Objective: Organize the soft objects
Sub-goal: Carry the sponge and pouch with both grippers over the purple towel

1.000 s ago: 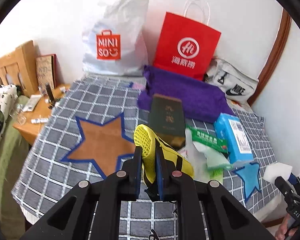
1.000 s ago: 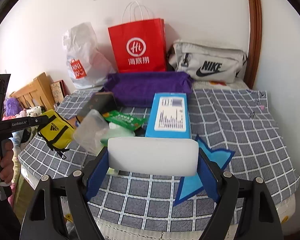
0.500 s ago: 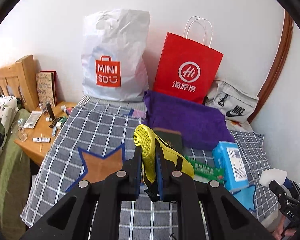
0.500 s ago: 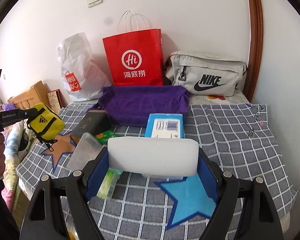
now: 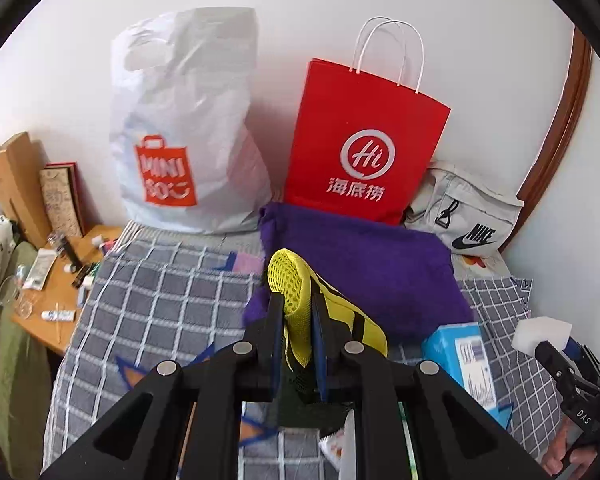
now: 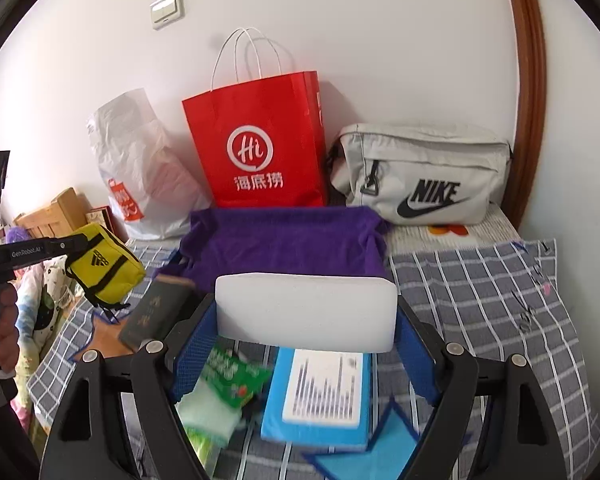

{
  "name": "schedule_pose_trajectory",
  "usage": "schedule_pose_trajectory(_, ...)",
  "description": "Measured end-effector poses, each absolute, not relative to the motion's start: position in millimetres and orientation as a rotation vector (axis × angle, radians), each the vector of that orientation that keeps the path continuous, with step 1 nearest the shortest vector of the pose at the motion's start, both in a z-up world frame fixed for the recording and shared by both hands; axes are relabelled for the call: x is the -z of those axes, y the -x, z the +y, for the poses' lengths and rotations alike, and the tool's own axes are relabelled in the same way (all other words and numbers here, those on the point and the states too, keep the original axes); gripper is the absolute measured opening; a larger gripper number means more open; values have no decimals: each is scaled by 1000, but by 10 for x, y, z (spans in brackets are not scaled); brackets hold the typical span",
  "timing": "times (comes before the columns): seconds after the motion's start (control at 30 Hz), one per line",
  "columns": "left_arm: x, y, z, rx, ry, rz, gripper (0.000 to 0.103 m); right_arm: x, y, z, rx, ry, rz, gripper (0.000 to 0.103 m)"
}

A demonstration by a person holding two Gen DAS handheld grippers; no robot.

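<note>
My left gripper (image 5: 296, 304) is shut on a small yellow pouch (image 5: 332, 320) with black straps and holds it in the air above the checked bed cover, in front of the purple towel (image 5: 364, 268). The pouch also shows in the right wrist view (image 6: 104, 264), at the far left. My right gripper (image 6: 306, 316) is shut on a white foam block (image 6: 306, 312) and holds it above the bed, also facing the purple towel (image 6: 284, 240). The block shows at the right edge of the left wrist view (image 5: 544, 330).
A red paper bag (image 5: 364, 152), a white Miniso plastic bag (image 5: 184, 128) and a grey Nike bag (image 6: 424, 172) stand against the wall. A blue tissue pack (image 6: 320, 396), a green packet (image 6: 232, 376) and a dark book (image 6: 152, 312) lie on the bed. A wooden nightstand (image 5: 56, 292) is at left.
Both grippers have moved forward and up toward the wall and the purple towel, each keeping its hold. The items on the bed now lie lower in both views.
</note>
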State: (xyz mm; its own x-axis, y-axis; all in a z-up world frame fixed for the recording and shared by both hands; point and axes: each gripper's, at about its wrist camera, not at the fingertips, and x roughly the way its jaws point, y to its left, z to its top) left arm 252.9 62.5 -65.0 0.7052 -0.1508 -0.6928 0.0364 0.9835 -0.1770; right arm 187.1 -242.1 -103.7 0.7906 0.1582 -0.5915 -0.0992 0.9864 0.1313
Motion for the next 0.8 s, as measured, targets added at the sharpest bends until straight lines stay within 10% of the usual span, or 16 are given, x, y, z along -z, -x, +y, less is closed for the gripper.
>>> schedule_pose_trajectory(0.8, 1135, -4145, 291, 196, 197, 864, 13, 1272, -3624, -2308, -150, -22, 662, 82)
